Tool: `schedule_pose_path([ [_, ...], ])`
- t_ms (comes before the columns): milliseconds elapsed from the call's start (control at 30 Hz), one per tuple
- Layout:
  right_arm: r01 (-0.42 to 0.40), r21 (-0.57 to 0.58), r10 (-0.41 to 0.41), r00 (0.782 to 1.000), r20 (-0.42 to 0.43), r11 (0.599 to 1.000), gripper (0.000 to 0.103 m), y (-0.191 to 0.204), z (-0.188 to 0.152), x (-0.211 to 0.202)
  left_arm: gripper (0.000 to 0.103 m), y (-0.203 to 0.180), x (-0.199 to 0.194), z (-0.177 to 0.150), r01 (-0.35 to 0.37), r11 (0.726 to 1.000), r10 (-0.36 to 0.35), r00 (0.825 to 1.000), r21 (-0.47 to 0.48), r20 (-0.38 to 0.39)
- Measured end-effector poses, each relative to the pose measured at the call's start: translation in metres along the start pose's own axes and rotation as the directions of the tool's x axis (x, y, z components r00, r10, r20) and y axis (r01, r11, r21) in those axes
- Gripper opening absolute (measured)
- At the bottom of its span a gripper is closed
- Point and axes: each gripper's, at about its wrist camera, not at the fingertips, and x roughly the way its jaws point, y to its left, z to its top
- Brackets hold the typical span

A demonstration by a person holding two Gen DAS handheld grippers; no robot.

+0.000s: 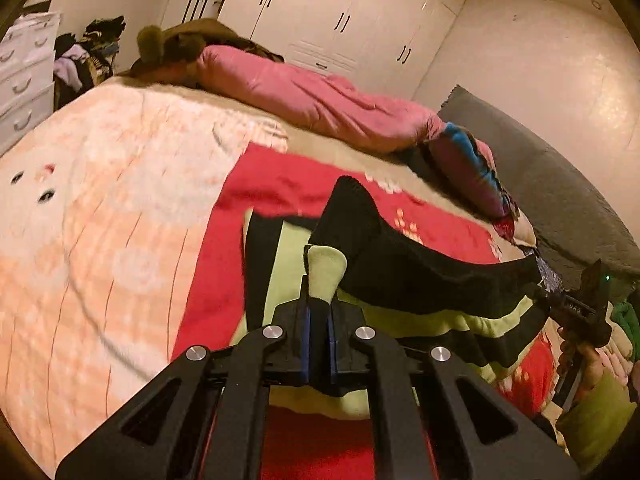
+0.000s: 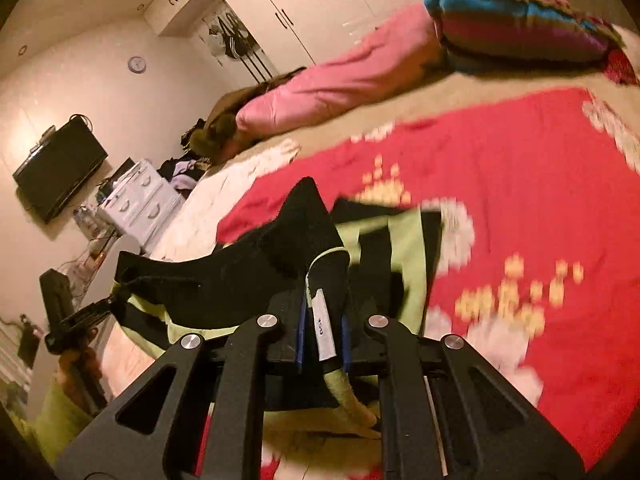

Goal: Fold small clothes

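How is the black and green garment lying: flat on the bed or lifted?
Partly lifted: the left gripper and right gripper each pinch the garment, its lower part draping on the red blanket.

- The small garment (image 1: 400,248) is striped black and pale lime green, with a white label (image 2: 323,330) at one edge.
- It is lifted by two edges, its top stretched taut, the rest draping onto the bed's red blanket.
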Motion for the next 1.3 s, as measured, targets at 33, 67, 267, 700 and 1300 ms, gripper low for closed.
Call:
schedule_pose_path([
  [33, 0.010, -0.015, -0.010, 1.000, 0.005, 1.000, 0.007, 0.001, 0.009, 0.007, 0.005, -0.001, 0.009, 0.010, -0.007, 1.000, 0.007, 1.000, 0.003, 0.005],
  [67, 0.020, -0.023, -0.020, 1.000, 0.008, 1.000, 0.007, 0.000, 0.017, 0.014, 0.005, 0.000, 0.015, 0.016, -0.014, 1.000, 0.014, 1.000, 0.002, 0.005],
  [267, 0.091, -0.012, -0.091, 0.996, -0.002, 0.996, 0.007, -0.014, 0.051, 0.066, 0.005, -0.005, 0.065, 0.046, -0.092, 0.994, 0.092, 0.996, 0.055, 0.004],
  [700, 0.307, -0.072, -0.312, 0.946, -0.089, 0.949, 0.059, -0.042, 0.014, 0.105, 0.044, 0.033, 0.097, 0.009, -0.240, 0.970, 0.237, 0.967, -0.027, -0.092],
  [1300, 0.398, -0.287, -0.453, 0.878, -0.158, 0.871, 0.004, -0.028, 0.021, 0.154, 0.069, 0.043, 0.122, -0.028, -0.282, 0.959, 0.270, 0.934, -0.017, -0.235],
])
